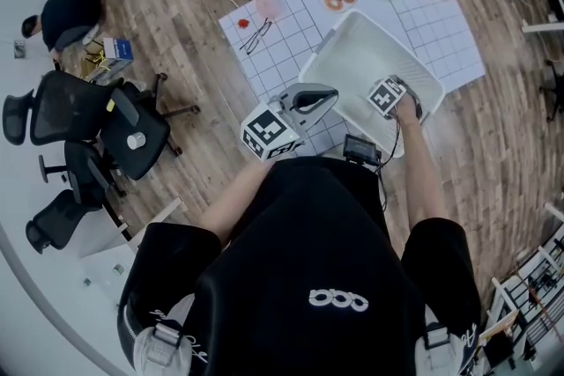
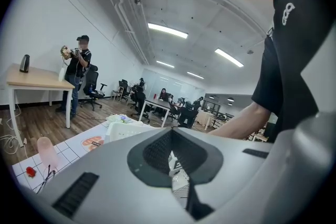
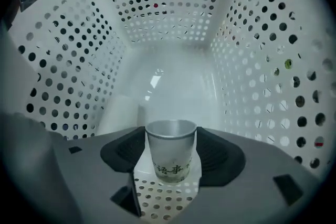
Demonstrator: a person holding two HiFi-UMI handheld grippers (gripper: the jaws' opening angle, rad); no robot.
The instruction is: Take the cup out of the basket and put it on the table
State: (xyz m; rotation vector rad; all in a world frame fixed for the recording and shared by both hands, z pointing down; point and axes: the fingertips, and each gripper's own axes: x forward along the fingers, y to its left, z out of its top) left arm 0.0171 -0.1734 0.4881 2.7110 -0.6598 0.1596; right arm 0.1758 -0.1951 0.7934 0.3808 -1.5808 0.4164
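The right hand-held gripper [image 3: 170, 161], jaws apart, straddles the cup [image 3: 170, 141] inside the basket [image 3: 79, 60] (left hand-held gripper [image 2: 171, 136] closed): centre it, then squeeze gently.

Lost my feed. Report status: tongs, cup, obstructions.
Left tongs shut, empty. Right tongs open around cup in basket, not gripping. No obstruction seen.

Wood-plank floor [image 1: 203, 48] fills the head view, with black office chairs [image 1: 70, 106] clustered at the left edge. In the left gripper view, strip lights [image 2: 168, 30] cross the white ceiling [image 2: 210, 13] — at the left a wooden table [image 2: 37, 80] stands against the wall, with a person [image 2: 80, 71] beside it.
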